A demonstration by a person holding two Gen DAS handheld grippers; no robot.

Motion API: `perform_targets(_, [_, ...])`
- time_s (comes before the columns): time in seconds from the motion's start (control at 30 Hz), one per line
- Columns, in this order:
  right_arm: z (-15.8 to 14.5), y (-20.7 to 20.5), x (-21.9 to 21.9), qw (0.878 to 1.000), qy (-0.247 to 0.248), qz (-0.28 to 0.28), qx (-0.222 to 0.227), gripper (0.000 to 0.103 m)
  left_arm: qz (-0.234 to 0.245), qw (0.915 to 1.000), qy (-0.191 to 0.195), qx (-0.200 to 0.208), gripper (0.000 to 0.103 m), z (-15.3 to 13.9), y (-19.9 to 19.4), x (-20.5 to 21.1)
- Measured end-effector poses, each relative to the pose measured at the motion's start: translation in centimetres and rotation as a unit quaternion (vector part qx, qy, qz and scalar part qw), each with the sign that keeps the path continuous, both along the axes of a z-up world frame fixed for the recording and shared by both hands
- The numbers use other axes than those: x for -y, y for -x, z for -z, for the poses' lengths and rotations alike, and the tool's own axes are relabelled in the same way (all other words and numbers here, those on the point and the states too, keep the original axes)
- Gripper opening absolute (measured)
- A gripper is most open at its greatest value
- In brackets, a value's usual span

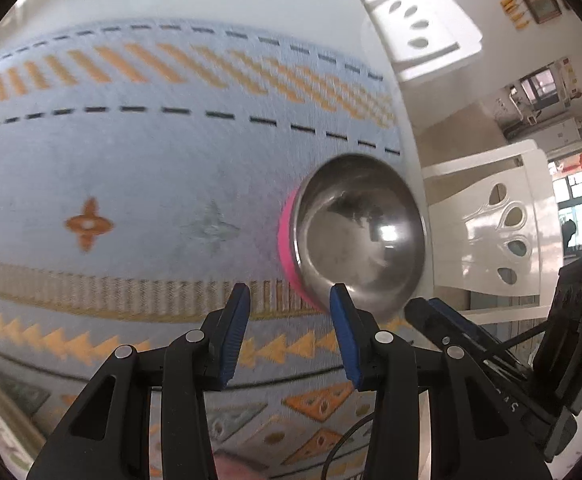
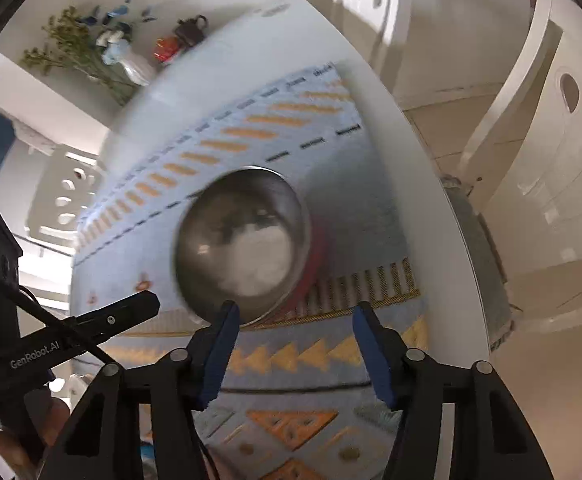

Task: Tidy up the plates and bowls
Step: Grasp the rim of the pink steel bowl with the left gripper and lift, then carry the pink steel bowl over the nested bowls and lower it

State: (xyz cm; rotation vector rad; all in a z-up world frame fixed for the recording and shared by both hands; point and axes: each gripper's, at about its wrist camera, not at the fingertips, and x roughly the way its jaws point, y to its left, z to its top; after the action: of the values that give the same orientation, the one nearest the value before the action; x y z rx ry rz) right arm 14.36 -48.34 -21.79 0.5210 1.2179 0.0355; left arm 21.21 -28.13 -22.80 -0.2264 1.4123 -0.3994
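A steel bowl (image 1: 359, 232) with a pink outer wall sits upright on a pale blue patterned mat (image 1: 131, 160), near the mat's right edge. My left gripper (image 1: 289, 294) hangs open just short of the bowl's near-left rim, with nothing between its blue pads. Beside it on the right, the right gripper (image 1: 427, 312) reaches in close to the bowl's near rim. In the right wrist view the same bowl (image 2: 243, 248) lies just ahead. My right gripper (image 2: 295, 310) is open and empty, its left pad level with the near rim. The left gripper (image 2: 147, 302) points in from the left.
The mat (image 2: 331, 360) covers a round white table (image 2: 443, 240). White chairs (image 1: 499, 232) stand close around the table's edge. A vase of flowers (image 2: 131, 64), a dark teapot (image 2: 191, 28) and a red item sit at the table's far side. A hand (image 2: 23, 432) holds the left gripper.
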Motion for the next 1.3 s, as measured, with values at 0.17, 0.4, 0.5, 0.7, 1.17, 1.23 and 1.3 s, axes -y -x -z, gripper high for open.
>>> perform_targets(0.17, [1.1,-0.9,0.3,1.0,-0.019,-0.006,0.002,0.054,0.014,0.9998,0.003,-0.013,0.038,1.8,-0.7,1.0])
perform_targets(0.4, [3.2,-2.4,-0.4,0.999,-0.018,-0.031,-0.007,0.042,0.012,0.9991,0.019,-0.036,0.029,4.1,-1.9,1.3])
perform_targets(0.5, [3.8,-3.0,-0.6,0.999,-0.017,-0.038,-0.005,0.03,0.016,0.9982,0.03,-0.049,0.019,4.9,-2.1,1.7])
perform_targets(0.7, [3.5,-3.0,-0.9,0.999,-0.004,-0.043,-0.004,0.024,0.027,0.9992,0.016,-0.025,0.019,4.0,-1.4,2.2])
perform_targets(1.17, [-4.0,1.4,-2.7,0.998,0.002,-0.056,0.037,0.024,-0.006,0.9984,0.041,0.038,0.019,-4.4,4.8,-1.0])
perform_targets(1.23, [-5.3,2.7,-3.4,0.997,0.002,-0.061,0.042,0.024,-0.015,0.9978,0.043,0.047,0.018,-5.5,6.6,-1.8])
perform_targets(1.3, [-6.4,3.9,-4.0,0.997,0.002,-0.064,0.049,0.024,-0.026,0.997,0.046,0.056,0.019,-6.4,8.4,-2.7])
